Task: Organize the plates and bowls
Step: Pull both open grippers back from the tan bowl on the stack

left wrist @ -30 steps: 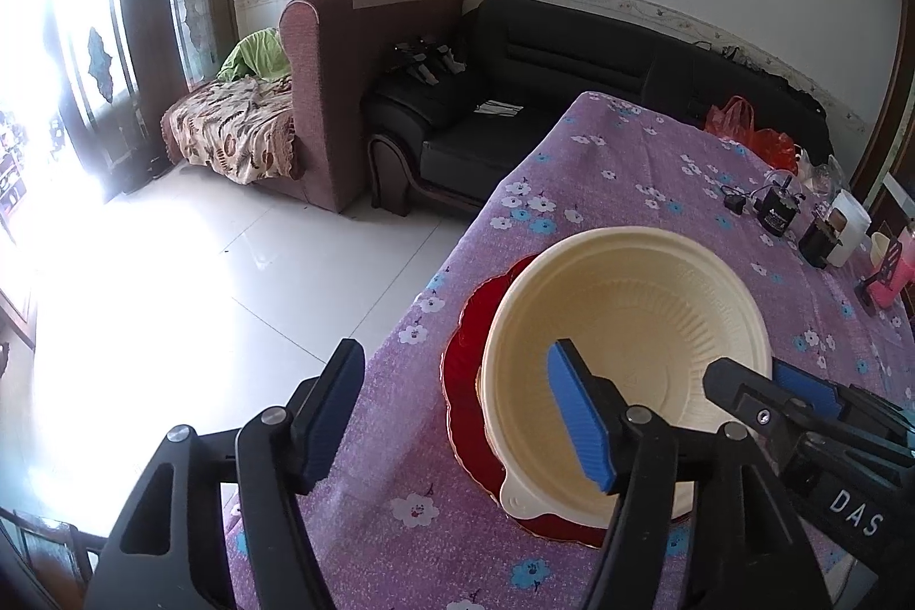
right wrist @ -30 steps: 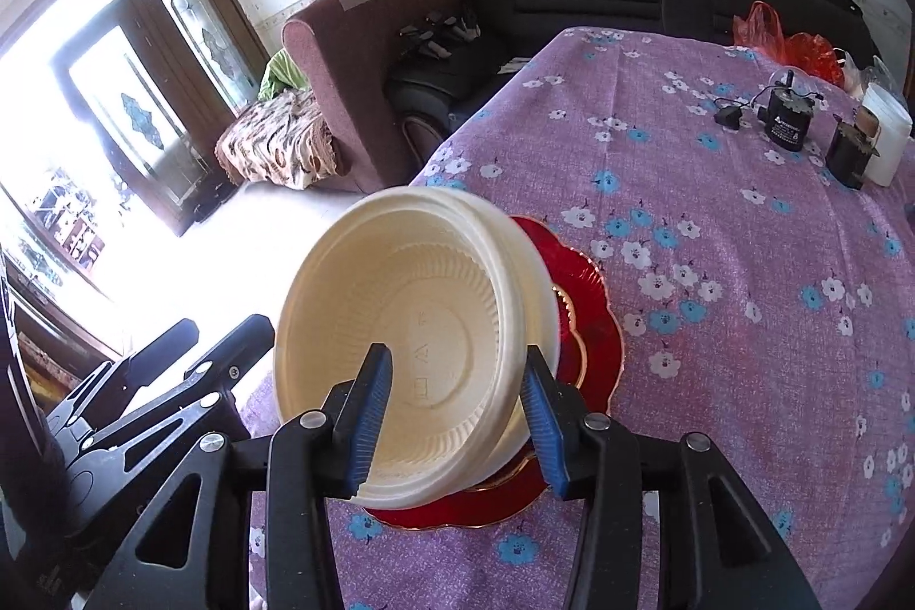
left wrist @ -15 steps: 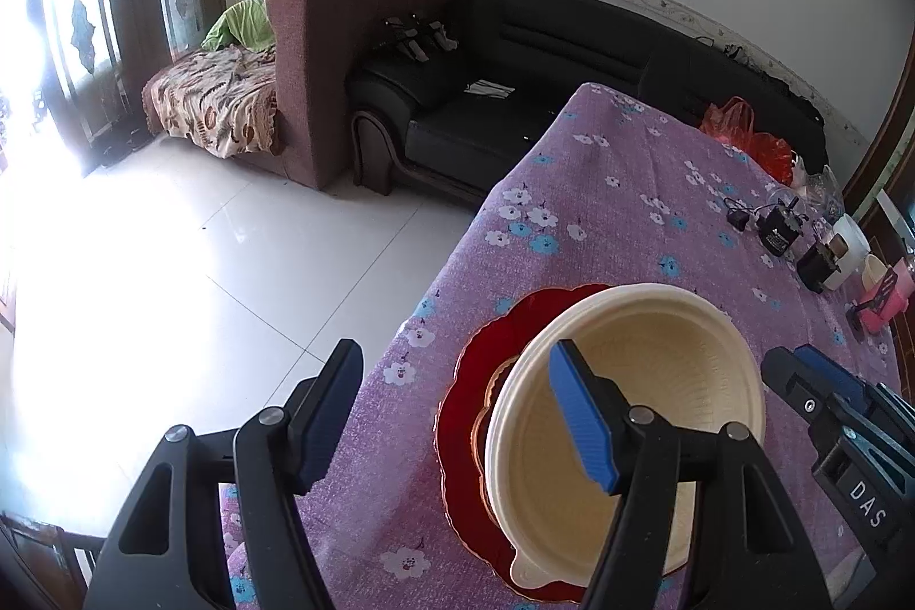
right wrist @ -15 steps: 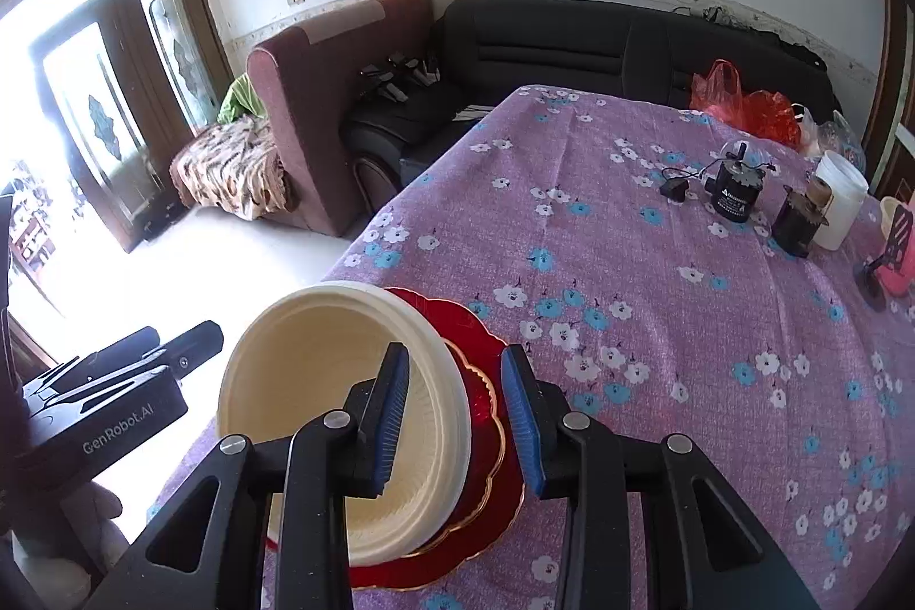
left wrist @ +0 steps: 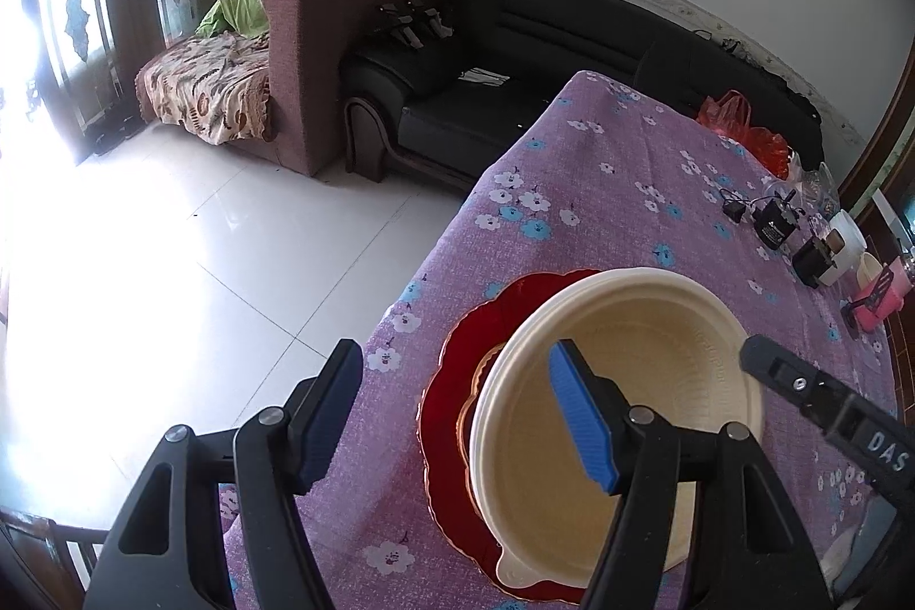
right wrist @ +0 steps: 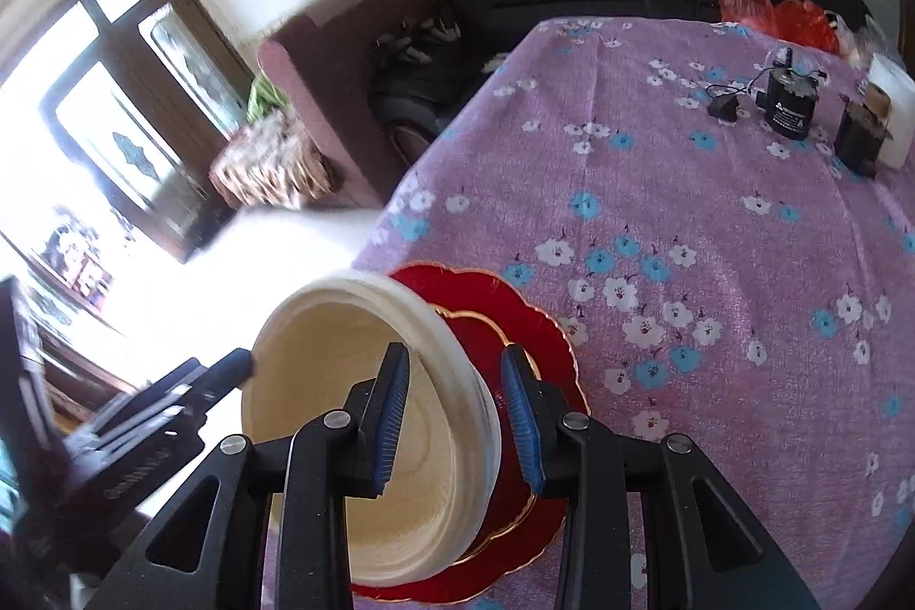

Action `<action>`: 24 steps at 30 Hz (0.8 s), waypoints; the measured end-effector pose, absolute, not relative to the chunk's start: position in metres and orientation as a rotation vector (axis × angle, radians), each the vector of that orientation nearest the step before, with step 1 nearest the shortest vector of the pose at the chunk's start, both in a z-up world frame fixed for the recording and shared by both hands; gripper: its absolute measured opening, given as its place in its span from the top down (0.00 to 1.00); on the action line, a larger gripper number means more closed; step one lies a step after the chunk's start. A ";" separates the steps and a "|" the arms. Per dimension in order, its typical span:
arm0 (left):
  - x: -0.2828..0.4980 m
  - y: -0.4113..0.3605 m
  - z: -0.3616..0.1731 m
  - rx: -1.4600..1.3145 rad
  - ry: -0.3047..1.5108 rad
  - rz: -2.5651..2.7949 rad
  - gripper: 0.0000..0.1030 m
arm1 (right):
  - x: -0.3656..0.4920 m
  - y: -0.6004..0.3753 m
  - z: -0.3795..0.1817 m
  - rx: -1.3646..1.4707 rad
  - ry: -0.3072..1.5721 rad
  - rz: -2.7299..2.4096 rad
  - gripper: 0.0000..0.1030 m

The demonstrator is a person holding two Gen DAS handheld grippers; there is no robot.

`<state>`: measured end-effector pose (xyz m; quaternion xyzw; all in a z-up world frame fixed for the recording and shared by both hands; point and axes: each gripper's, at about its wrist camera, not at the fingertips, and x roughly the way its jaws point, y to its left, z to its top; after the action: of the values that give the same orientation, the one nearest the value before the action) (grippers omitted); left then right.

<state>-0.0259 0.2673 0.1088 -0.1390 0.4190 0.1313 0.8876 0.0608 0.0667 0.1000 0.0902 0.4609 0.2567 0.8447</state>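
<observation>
A cream plastic bowl (left wrist: 617, 415) sits on a red scalloped plate (left wrist: 452, 415) near the table's left edge. In the right wrist view the bowl (right wrist: 366, 438) leans to the left on the red plate (right wrist: 514, 324). My right gripper (right wrist: 454, 415) straddles the bowl's right rim, its jaws a little apart and not pressing the rim. My left gripper (left wrist: 457, 415) is open and empty, just left of and above the bowl, one finger over the bowl's inside.
The purple floral tablecloth (right wrist: 686, 187) covers the table. Black chargers (right wrist: 792, 107), a white cup (right wrist: 892, 112) and a red bag (right wrist: 772, 10) stand at the far right. The table's left edge drops to a white tiled floor (left wrist: 171, 267). Sofas (left wrist: 514, 55) stand beyond.
The right gripper has lowered the bowl onto the red plate and its jaws have loosened. The left gripper stays open and has drawn back a little.
</observation>
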 end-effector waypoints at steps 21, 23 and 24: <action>0.034 0.257 0.103 -0.141 1.015 0.294 0.34 | 0.062 0.070 0.097 0.042 0.994 0.481 0.64; 0.028 0.256 0.110 -0.146 1.002 0.276 0.35 | 0.061 0.065 0.096 0.058 0.998 0.488 0.64; 0.024 0.255 0.113 -0.155 0.991 0.262 0.35 | 0.060 0.062 0.096 0.070 0.997 0.489 0.64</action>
<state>0.0241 0.2554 0.1130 -0.0741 0.4736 0.1252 0.8686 0.0604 0.0623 0.0962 0.0332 0.4733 0.2322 0.8491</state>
